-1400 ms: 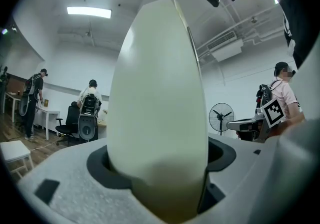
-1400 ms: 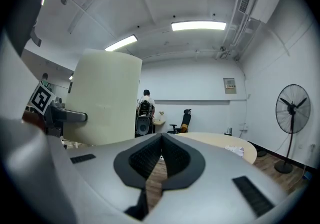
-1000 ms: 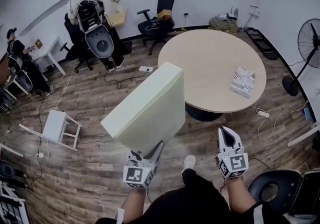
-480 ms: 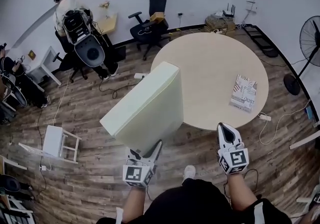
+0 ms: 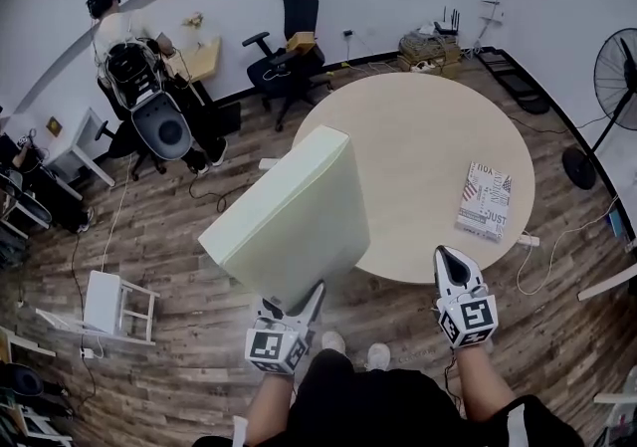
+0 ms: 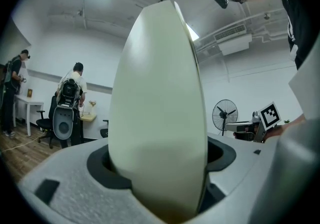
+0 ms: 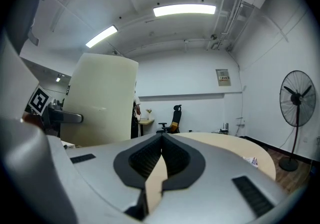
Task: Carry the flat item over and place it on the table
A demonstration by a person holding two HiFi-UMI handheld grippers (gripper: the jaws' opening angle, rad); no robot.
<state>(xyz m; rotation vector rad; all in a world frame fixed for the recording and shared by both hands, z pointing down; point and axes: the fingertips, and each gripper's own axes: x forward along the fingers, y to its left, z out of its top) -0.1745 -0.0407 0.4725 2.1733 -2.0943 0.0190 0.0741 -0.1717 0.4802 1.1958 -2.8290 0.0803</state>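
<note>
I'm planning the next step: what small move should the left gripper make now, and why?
Probably move it forward over the table: the left gripper clamps the cushion by its lower edge, tilted up, seemingly short of the table's bare top.

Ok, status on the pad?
Left hand-held gripper shut on foam pad, held up, not yet on table. Right hand-held gripper shut, empty. Book at table's right.
</note>
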